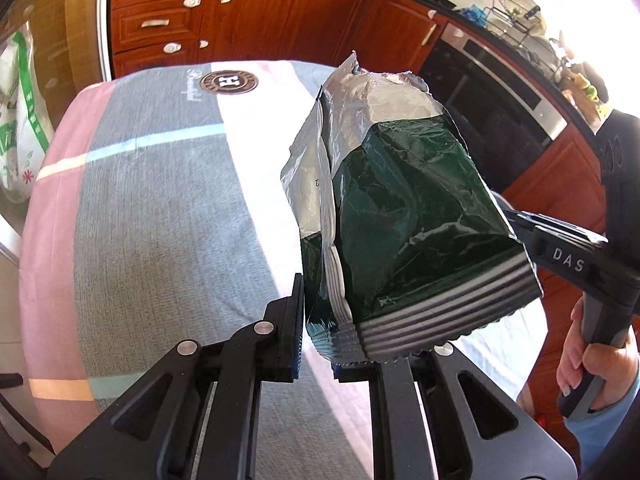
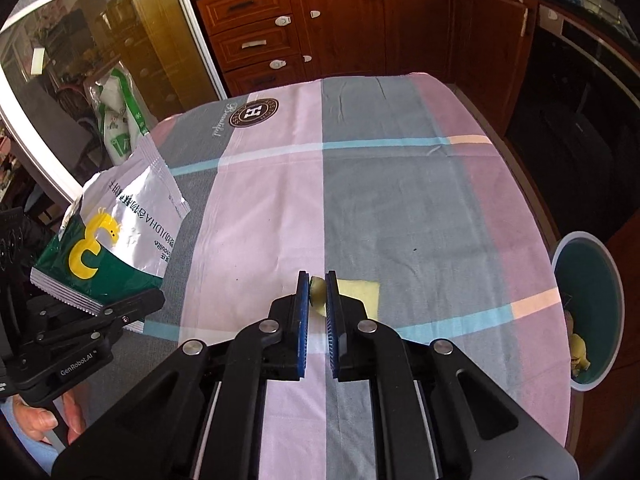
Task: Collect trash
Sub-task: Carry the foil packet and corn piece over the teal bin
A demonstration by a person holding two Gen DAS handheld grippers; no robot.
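My left gripper is shut on the ribbed bottom seal of a torn dark green and silver foil bag, which stands up above the table. The bag hides the gripper's right finger. In the right wrist view the same bag shows a yellow "3", held by the left gripper at the left edge. My right gripper is shut on a small yellow-green scrap just above the cloth. A pale yellow square shows beside its right finger.
The round table wears a pink, grey and blue patchwork cloth. A white-rimmed teal bin stands on the floor at the table's right, with yellow scraps in it. Red-brown cabinets and an oven line the far side. A hand holds the right gripper's handle.
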